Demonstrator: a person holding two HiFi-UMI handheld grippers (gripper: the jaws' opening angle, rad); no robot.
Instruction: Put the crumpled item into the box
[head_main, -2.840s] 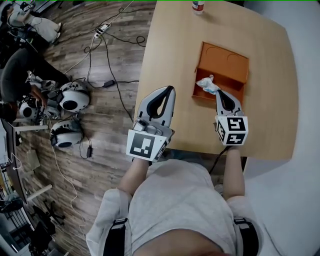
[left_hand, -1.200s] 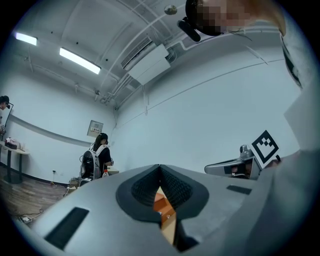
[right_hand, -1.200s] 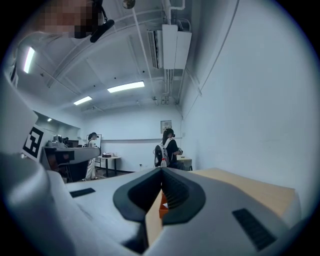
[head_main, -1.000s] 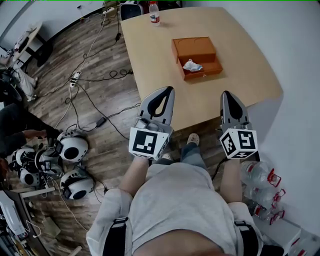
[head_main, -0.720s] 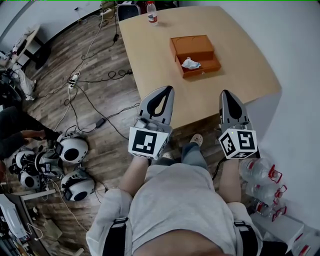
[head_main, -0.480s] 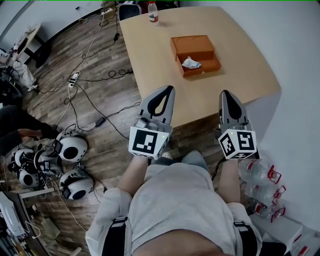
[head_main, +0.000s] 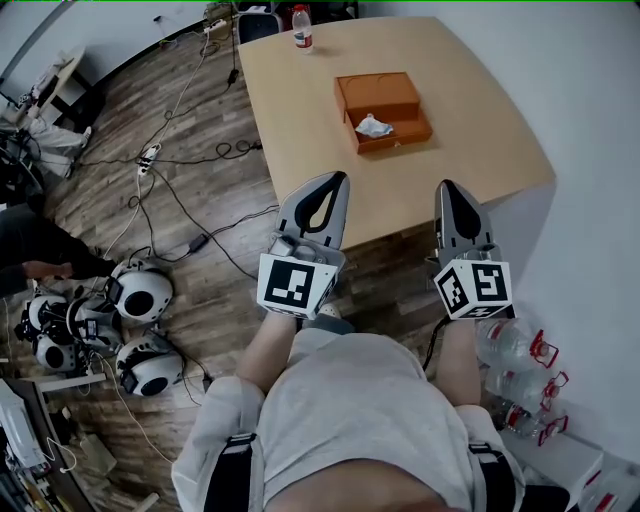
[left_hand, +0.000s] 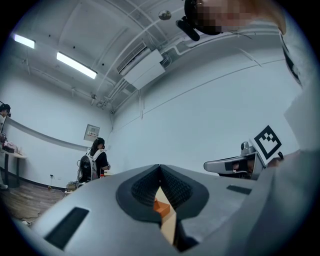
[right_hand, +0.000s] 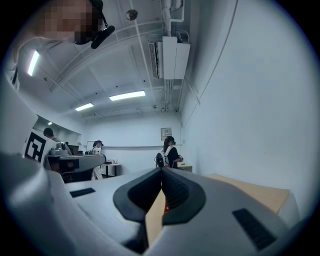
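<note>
The white crumpled item (head_main: 374, 126) lies inside the orange box (head_main: 383, 109) on the wooden table (head_main: 470, 110), in the head view. Both grippers are held well back from the table, near the person's body. My left gripper (head_main: 334, 182) points toward the table's near edge, its jaws closed together and empty. My right gripper (head_main: 447, 190) is also shut and empty, over the table's near right edge. A sliver of the orange box (left_hand: 161, 206) shows between the jaws in the left gripper view.
A water bottle (head_main: 298, 26) stands at the table's far edge. Cables (head_main: 190, 215) and round white devices (head_main: 140, 296) lie on the wooden floor at the left. Water bottles (head_main: 515, 365) lie on the floor at the right. A white wall runs along the right side.
The right gripper let go of the crumpled item in the box and both grippers drew back from the table. The person has stepped backward, so the table looks farther away.
</note>
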